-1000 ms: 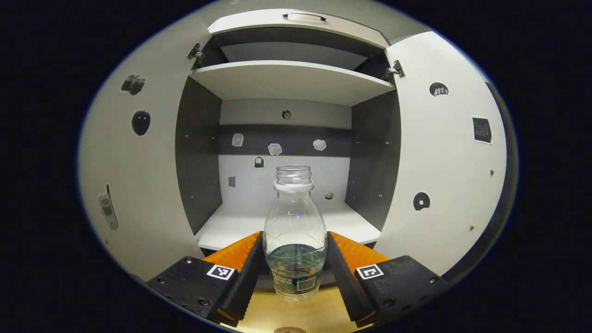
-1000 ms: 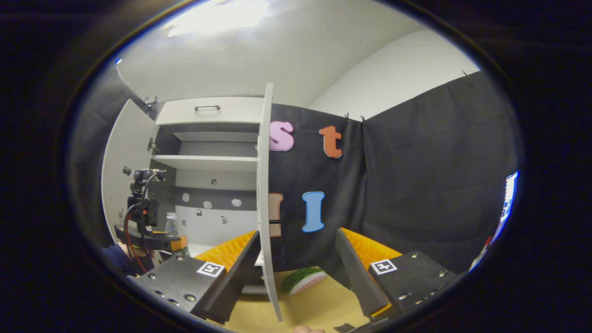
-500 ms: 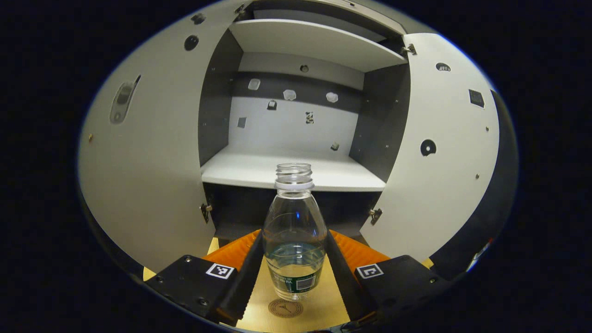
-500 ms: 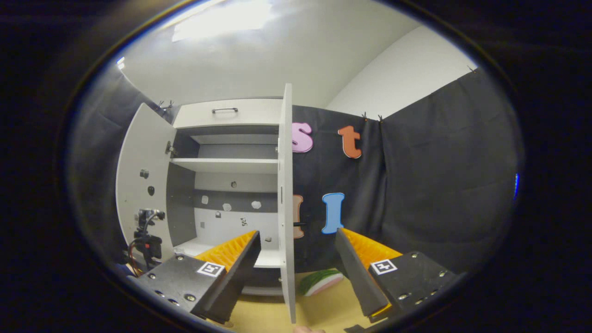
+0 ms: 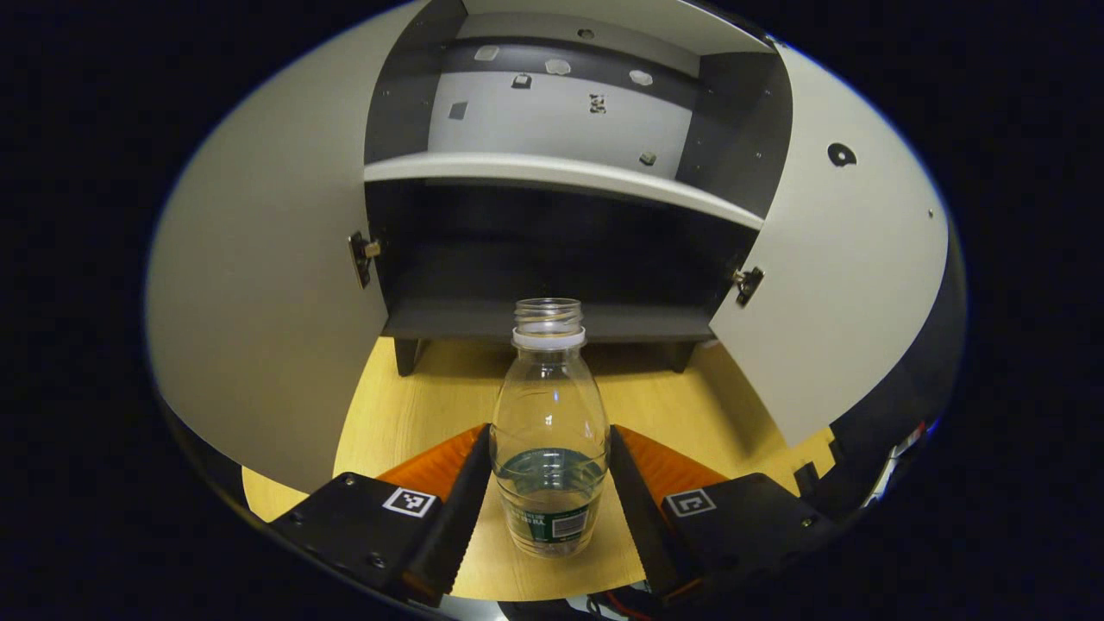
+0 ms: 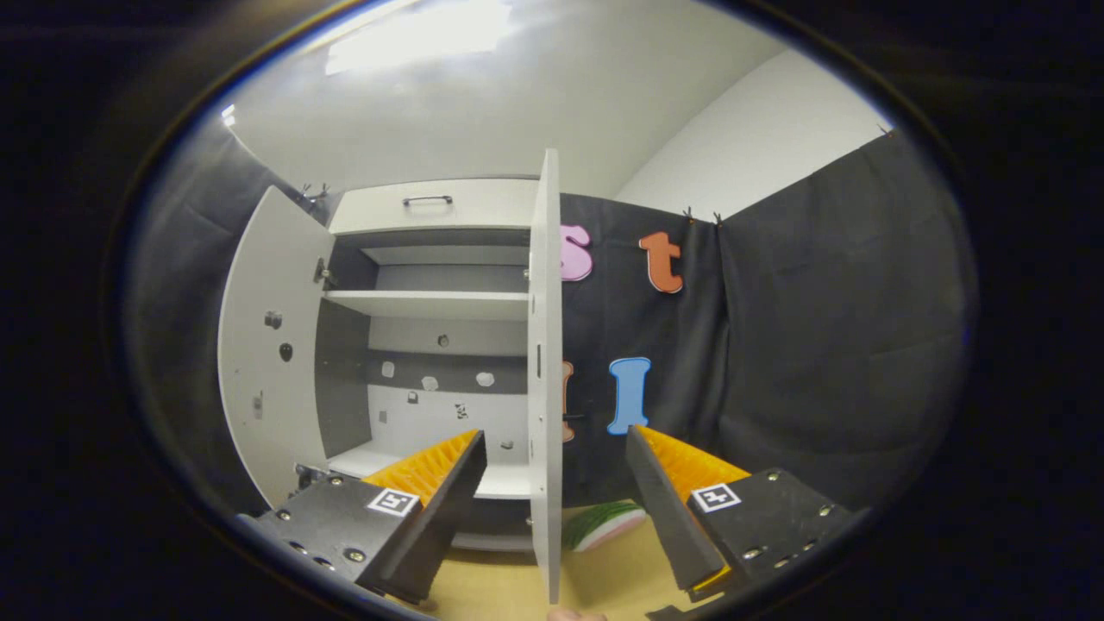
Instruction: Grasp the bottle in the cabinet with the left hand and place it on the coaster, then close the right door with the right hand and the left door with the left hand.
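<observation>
A: bottle (image 5: 549,431) status?
B: Upright, uncapped, clamped between both fingers of the left gripper (image 5: 549,509), over the wooden table (image 5: 414,405) in front of the cabinet (image 5: 552,185).
A: Right gripper (image 6: 556,483)?
B: Jaws apart, holding nothing, right door (image 6: 545,379) edge-on between its fingers.

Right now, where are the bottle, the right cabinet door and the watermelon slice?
bottle (image 5: 549,414), left gripper view, on its clear body above the water.
right cabinet door (image 6: 545,362), right gripper view, on its front edge.
watermelon slice (image 6: 604,524), right gripper view, on its green rind.
</observation>
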Demonstrator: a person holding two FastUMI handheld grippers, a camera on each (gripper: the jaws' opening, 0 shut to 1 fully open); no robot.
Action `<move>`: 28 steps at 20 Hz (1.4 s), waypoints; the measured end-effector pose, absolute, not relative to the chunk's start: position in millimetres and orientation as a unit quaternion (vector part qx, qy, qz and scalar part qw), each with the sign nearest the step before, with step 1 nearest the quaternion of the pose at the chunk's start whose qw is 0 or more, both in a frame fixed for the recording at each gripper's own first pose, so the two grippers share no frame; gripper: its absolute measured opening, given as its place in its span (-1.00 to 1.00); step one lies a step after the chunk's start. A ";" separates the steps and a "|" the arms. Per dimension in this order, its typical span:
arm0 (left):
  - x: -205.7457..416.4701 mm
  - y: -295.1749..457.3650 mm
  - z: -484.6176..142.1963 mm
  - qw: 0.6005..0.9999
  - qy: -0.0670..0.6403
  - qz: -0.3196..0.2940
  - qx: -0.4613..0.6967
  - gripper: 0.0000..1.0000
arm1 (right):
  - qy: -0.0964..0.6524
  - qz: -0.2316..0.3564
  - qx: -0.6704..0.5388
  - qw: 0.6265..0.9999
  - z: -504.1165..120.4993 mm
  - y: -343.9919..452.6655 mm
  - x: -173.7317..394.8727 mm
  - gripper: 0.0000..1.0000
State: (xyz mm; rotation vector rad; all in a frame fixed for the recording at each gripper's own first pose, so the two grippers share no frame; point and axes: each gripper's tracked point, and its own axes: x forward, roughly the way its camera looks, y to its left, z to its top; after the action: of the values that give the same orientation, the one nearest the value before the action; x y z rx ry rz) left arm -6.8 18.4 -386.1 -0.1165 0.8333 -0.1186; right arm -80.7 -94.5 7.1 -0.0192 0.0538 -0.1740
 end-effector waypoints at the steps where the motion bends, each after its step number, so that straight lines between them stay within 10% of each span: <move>1: -6.4 17.8 -397.3 0.906 0.415 -0.058 -0.059 0.63 | 0.028 -0.092 -0.012 0.995 5.5 -97.4 -81.2 0.94; 28: -8.2 3.1 -435.5 0.923 0.369 -0.066 -0.088 0.65 | 0.053 -0.121 -0.030 0.991 -17.7 -115.9 -80.2 0.94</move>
State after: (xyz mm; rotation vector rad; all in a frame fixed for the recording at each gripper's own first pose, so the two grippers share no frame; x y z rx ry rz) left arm -8.2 3.1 -435.5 -0.1800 0.7567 -0.1363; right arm -80.2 -115.9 -17.7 -0.0606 0.1061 -0.2430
